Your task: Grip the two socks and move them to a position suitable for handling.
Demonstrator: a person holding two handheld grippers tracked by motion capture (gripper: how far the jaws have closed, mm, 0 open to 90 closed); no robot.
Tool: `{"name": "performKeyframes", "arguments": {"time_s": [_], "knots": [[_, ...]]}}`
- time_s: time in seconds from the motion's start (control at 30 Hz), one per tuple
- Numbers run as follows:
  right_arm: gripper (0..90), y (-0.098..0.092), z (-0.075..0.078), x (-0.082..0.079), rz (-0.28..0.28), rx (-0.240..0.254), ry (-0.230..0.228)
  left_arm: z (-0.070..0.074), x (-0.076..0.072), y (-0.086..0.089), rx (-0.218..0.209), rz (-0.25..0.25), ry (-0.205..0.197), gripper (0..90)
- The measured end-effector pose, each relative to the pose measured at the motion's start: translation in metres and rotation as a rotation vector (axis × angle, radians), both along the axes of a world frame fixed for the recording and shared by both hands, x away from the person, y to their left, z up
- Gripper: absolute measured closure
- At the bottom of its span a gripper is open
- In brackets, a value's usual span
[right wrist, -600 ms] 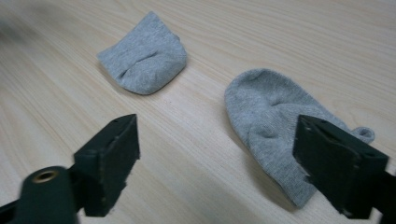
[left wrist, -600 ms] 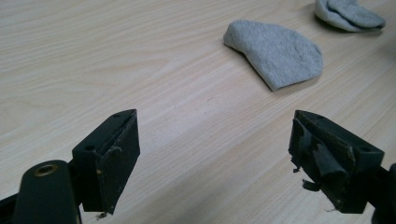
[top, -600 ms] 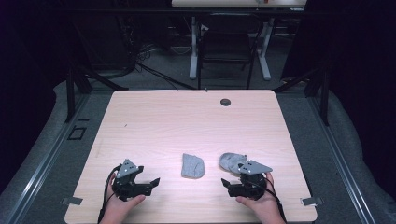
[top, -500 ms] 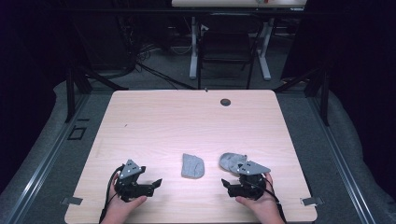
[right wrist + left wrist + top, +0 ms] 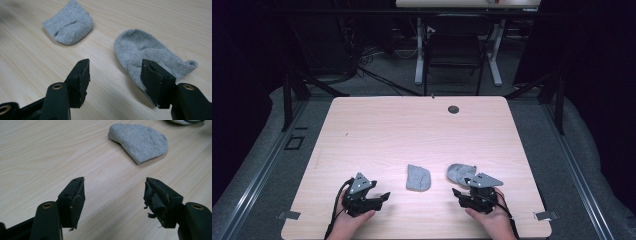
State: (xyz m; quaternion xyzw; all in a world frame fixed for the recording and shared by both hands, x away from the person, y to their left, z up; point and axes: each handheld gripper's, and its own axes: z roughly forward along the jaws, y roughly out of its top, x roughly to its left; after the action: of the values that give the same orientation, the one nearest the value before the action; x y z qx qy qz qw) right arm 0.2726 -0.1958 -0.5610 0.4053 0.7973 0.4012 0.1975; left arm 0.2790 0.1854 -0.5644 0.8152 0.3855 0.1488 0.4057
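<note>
Both hand-held grippers are low at the near edge of the worktop (image 5: 362,130), and both are released, jaws spread wide with nothing between them. The left hand-held gripper (image 5: 379,197) points toward the folded sock (image 5: 418,177), which lies flat near the middle of the near edge, well clear of its jaws. The right hand-held gripper (image 5: 457,192) sits just beside the loose sock (image 5: 460,172); in the right gripper view that sock (image 5: 150,60) lies right at one jaw, part of it hidden behind that jaw.

Where could this slip? The loose sock is thin and limp, lying flat on smooth wood. Jaws coming in too high would close on air; coming in too flat, they may just shove the fabric along the worktop or bunch it. A pinch on one layer alone could let the sock unfold and dangle. The frayed pads on the left jaws, seen in the left gripper view, may grip poorly too. The folded sock (image 5: 140,141) could spring apart if nudged.

Containers? No bin, box or tray on this worktop, so nothing holds either sock.
</note>
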Motion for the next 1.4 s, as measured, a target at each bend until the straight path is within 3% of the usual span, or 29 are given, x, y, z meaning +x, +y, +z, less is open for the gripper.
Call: {"name": "performKeyframes", "arguments": {"time_s": [0.03, 0.1, 0.4, 0.63, 0.83, 1.07, 1.4], "knots": [[43.4, 0.000, 0.001, 0.000, 0.004, 0.003, -0.005, -0.001, 0.002, -0.003, -0.018, -0.007, 0.010, 35.6], [43.7, 0.000, 0.002, -0.001, 0.020, 0.026, -0.015, -0.001, 0.004, -0.007, -0.008, -0.010, 0.015, 35.6], [47.2, 0.004, 0.000, -0.001, 0.030, -0.002, 0.003, 0.009, 0.018, -0.032, -0.035, -0.028, 0.021, 39.6], [48.4, 0.005, 0.001, -0.001, 0.031, -0.003, 0.007, 0.014, 0.030, -0.055, -0.028, -0.049, 0.027, 45.1], [49.6, 0.000, 0.003, 0.000, 0.016, 0.001, 0.005, 0.016, 0.036, -0.069, -0.003, -0.061, 0.035, 52.5], [50.1, -0.002, 0.002, 0.001, 0.004, -0.006, 0.011, 0.018, 0.042, -0.081, -0.021, -0.041, 0.043, 66.1], [50.4, -0.004, 0.002, 0.002, -0.006, 0.001, 0.008, 0.008, 0.052, -0.096, 0.035, -0.035, 0.057, 77.6]]}}
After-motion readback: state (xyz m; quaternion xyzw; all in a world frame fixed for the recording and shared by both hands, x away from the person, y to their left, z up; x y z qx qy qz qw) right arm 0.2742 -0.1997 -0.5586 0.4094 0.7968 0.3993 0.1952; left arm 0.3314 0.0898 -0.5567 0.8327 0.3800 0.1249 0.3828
